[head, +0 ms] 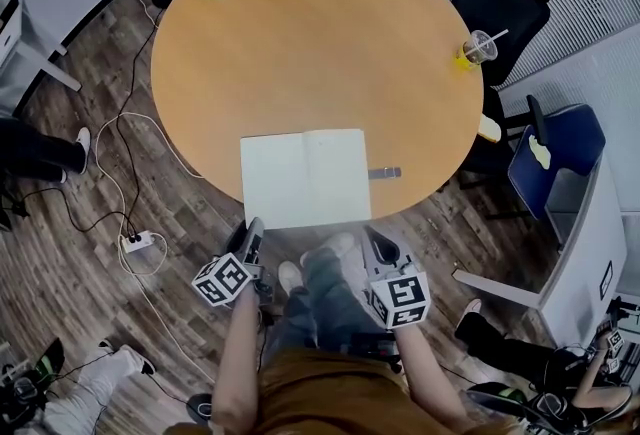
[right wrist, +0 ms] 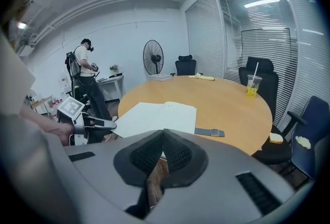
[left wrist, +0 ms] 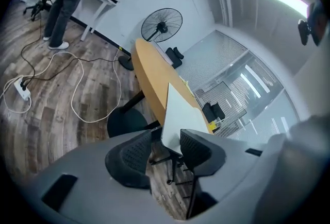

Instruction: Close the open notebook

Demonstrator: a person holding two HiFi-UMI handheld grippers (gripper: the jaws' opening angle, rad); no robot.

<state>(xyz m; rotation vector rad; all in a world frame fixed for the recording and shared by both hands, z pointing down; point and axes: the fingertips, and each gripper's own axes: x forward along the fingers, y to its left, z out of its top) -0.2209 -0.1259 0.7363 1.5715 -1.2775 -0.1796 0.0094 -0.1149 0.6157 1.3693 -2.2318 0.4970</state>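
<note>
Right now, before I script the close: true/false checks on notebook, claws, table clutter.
1. The white paper notebook lies open on the round wooden table. True.
2. The left claw is shut on a page. False: its jaws stand apart and grip nothing.
3. The right claw has its jaws together. True.
4. The clear plastic cup of yellow drink stands on the notebook. False: it stands at the table's right edge, apart from it.
5. The small grey strap lies left of the notebook. False: it lies on the right.
</note>
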